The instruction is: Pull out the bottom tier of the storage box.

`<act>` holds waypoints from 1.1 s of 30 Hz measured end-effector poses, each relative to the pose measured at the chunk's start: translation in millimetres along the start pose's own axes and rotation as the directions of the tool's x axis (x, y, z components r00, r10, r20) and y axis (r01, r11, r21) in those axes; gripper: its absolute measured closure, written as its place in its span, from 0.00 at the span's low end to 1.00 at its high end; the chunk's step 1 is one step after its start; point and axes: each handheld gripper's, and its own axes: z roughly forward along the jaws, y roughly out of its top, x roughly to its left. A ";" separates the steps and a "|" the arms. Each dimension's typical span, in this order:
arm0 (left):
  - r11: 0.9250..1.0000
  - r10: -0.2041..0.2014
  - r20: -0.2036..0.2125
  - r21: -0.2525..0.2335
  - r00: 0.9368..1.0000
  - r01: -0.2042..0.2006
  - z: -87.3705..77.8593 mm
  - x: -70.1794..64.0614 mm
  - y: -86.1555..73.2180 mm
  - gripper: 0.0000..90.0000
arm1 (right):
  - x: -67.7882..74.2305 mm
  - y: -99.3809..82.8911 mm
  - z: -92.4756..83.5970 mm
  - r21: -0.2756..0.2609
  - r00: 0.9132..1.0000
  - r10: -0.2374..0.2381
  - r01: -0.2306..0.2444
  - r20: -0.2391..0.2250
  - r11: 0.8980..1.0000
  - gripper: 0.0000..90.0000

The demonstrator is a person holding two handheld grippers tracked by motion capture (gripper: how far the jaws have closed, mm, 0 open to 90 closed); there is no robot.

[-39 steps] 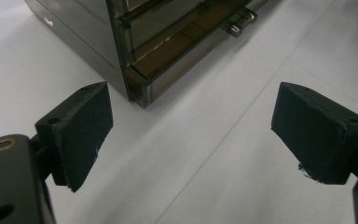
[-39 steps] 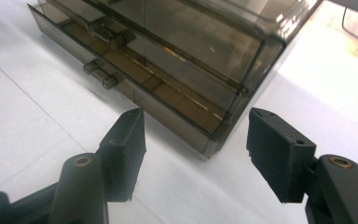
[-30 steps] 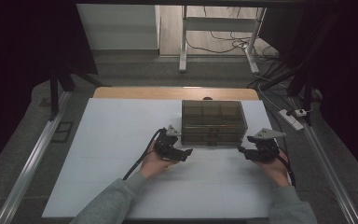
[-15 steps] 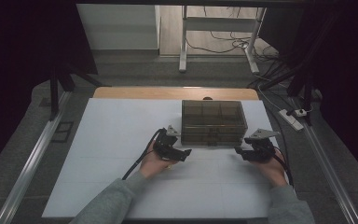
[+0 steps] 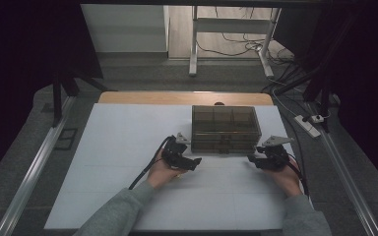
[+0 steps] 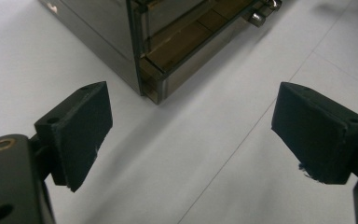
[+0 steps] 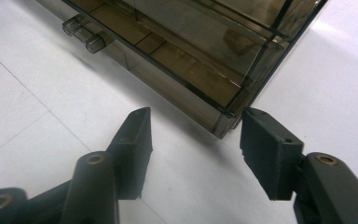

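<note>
A smoky translucent drawer box (image 5: 225, 129) stands on the white table top (image 5: 113, 147), a little right of centre. My left gripper (image 5: 196, 162) lies by the box's front left corner, jaws wide open and empty. In the left gripper view the box corner (image 6: 154, 51) sits just beyond the left gripper (image 6: 200, 135), with two drawer knobs (image 6: 260, 15) farther along the front. My right gripper (image 5: 251, 160) rests at the front right corner, open. In the right gripper view that box corner (image 7: 226, 119) lies just ahead of the gap of the right gripper (image 7: 200, 140), apart from both pads; the knobs (image 7: 86, 36) show at upper left.
A wooden strip (image 5: 177, 97) edges the table's far side. Metal rails (image 5: 34, 167) run along both sides. A power strip (image 5: 311, 121) and cables lie on the floor at right; a desk frame (image 5: 194, 44) stands beyond. Open white surface spreads left of the box.
My right gripper has shifted slightly left, closer to the box's front right corner. The left gripper and the box have stayed put.
</note>
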 end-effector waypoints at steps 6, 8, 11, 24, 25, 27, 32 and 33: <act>1.000 0.004 -0.004 0.016 1.000 -0.004 3.1 1.2 -1.5 0.18 | 0.6 0.9 0.3 -0.004 1.000 -0.010 0.011 0.026 1.000 0.69; 1.000 0.006 -0.005 0.021 1.000 -0.006 4.3 2.7 -2.1 0.25 | -0.4 0.4 -0.4 -0.008 0.999 -0.011 0.011 0.043 1.000 0.75; 1.000 0.010 0.001 0.017 1.000 -0.010 5.0 3.0 -2.2 0.31 | -0.5 0.5 -0.4 -0.010 0.999 -0.012 0.012 0.051 1.000 0.78; 1.000 0.005 -0.006 0.010 1.000 -0.005 10.2 7.7 -0.2 0.65 | 0.2 0.8 0.1 -0.008 0.998 -0.012 0.012 0.062 1.000 0.79; 1.000 0.010 -0.004 0.014 1.000 -0.010 10.3 7.4 -0.1 0.68 | 0.3 0.7 0.2 -0.010 0.998 -0.012 0.012 0.064 1.000 0.79; 1.000 0.010 -0.011 0.015 1.000 -0.010 11.0 6.6 0.5 0.71 | 0.3 0.7 0.2 -0.010 0.998 -0.011 0.011 0.063 1.000 0.79; 1.000 0.009 -0.042 0.027 0.999 -0.008 13.4 8.4 1.2 0.83 | 0.6 0.8 0.2 -0.007 0.998 -0.012 0.012 0.065 1.000 0.79; 1.000 0.008 -0.046 0.027 0.999 -0.007 13.6 8.9 1.1 0.89 | 0.8 0.7 0.5 -0.008 0.998 -0.012 0.012 0.069 1.000 0.81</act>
